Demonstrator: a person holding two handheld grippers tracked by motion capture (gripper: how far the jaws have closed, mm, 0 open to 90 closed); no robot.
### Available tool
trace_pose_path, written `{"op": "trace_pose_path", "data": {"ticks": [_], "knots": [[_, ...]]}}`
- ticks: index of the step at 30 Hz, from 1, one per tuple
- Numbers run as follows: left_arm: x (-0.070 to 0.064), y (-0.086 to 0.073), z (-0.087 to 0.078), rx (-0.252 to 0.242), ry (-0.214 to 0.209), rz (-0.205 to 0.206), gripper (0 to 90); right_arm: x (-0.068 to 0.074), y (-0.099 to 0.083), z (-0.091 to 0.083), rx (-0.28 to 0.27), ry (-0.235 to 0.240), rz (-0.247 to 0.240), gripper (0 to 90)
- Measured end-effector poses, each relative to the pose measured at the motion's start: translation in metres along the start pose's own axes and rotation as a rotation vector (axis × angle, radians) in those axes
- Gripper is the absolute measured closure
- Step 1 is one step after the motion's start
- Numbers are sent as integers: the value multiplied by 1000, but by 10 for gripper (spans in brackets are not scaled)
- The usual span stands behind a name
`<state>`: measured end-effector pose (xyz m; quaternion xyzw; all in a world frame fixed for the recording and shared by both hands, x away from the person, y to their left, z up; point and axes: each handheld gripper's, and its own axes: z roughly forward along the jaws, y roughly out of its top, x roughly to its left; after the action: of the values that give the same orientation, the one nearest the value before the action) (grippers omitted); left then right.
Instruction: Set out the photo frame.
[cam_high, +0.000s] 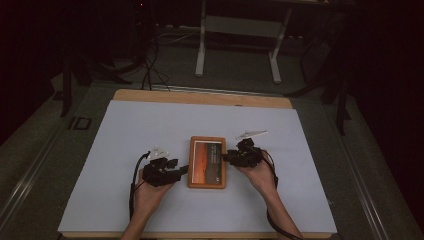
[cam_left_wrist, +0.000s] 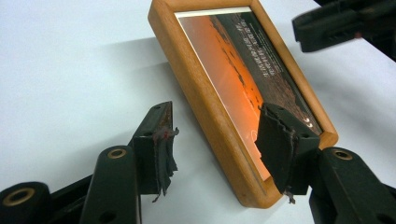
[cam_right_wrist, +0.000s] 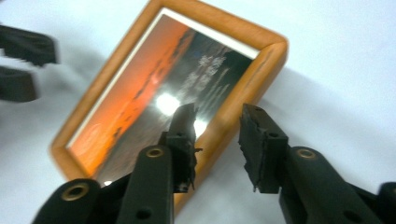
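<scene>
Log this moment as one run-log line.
left hand-held gripper: open, astride frame edge | right hand-held gripper: open, astride opposite edge | frame: flat on table

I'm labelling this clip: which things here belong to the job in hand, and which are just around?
In the job:
- wooden picture frame
- left gripper, fingers open astride the frame's edge
- right gripper, fingers open astride the opposite edge

Just around:
- white table cover
- white desk legs behind the table
- floor cables
</scene>
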<state>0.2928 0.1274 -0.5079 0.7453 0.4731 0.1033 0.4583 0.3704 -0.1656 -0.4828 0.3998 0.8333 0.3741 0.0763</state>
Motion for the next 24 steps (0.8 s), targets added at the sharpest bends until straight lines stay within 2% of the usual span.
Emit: {"op": "trace_pose_path", "data": {"ticks": [1,5,9,16,21,24], "knots": [[-1,-1,0,1,-2,2,465,0,2,2,-4,-26,-2,665],[-1,-7,-4,15,-34,-9,462,0,6,9,-51,-69,-11,722],[1,-9,-7,14,-46,-12,497,3,12,12,-105,-79,-18,897],[4,-9,-10,-14,-58,-26,533,5,25,23,-131,-93,-42,900],[6,-8,-11,-19,-62,-28,532,3,25,32,-126,-102,-30,900],[6,-7,-11,-22,-82,-41,520,0,24,33,-121,-101,-25,900]]}}
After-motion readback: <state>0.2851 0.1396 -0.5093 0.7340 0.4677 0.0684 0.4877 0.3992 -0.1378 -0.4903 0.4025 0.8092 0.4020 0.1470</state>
